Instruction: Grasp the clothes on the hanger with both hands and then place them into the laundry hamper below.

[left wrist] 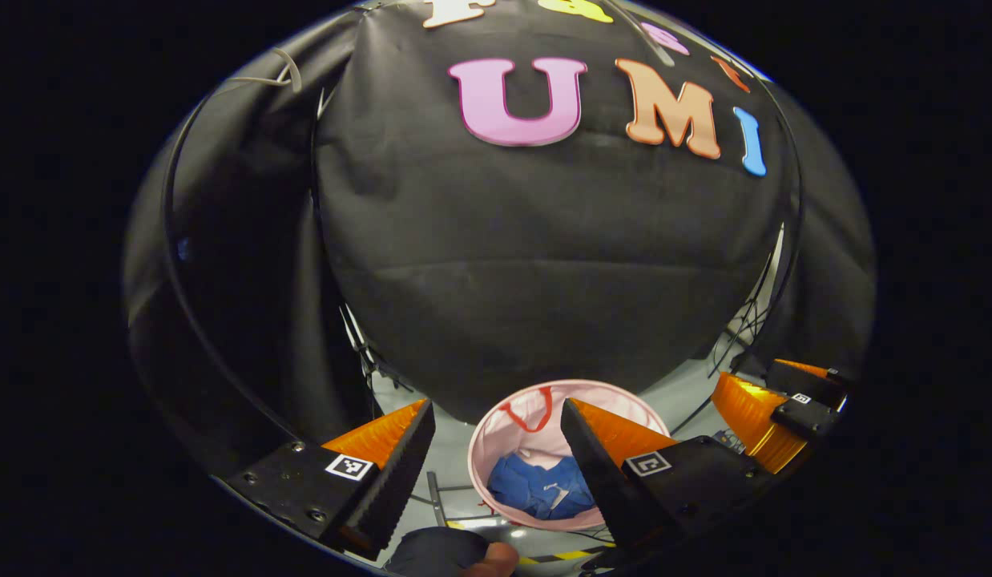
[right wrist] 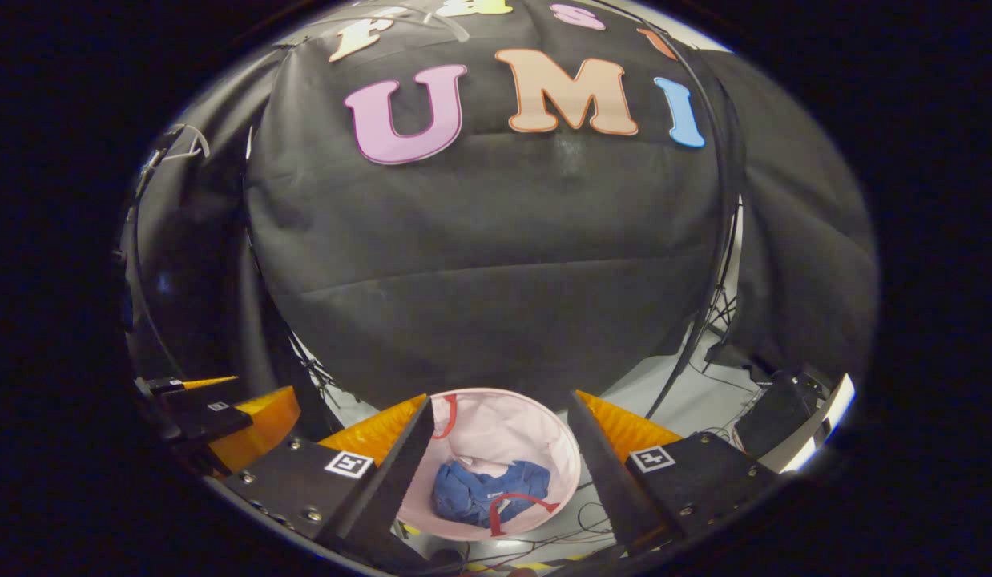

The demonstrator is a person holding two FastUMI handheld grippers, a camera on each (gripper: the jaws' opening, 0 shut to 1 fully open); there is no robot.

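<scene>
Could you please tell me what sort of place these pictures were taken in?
Most likely a staged recording booth, not a home: black cloth backdrop hung as walls, loose cables on the pale floor, and a round pink fabric laundry hamper holding blue clothes.

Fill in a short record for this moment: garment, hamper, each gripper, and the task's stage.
garment: blue clothes lie crumpled inside the hamper
hamper: round pink laundry hamper with red handles, standing on the floor below both grippers
left gripper: open, nothing between its fingers, above the hamper
right gripper: open, nothing between its fingers, above the hamper
task stage: clothes already in the hamper
</scene>
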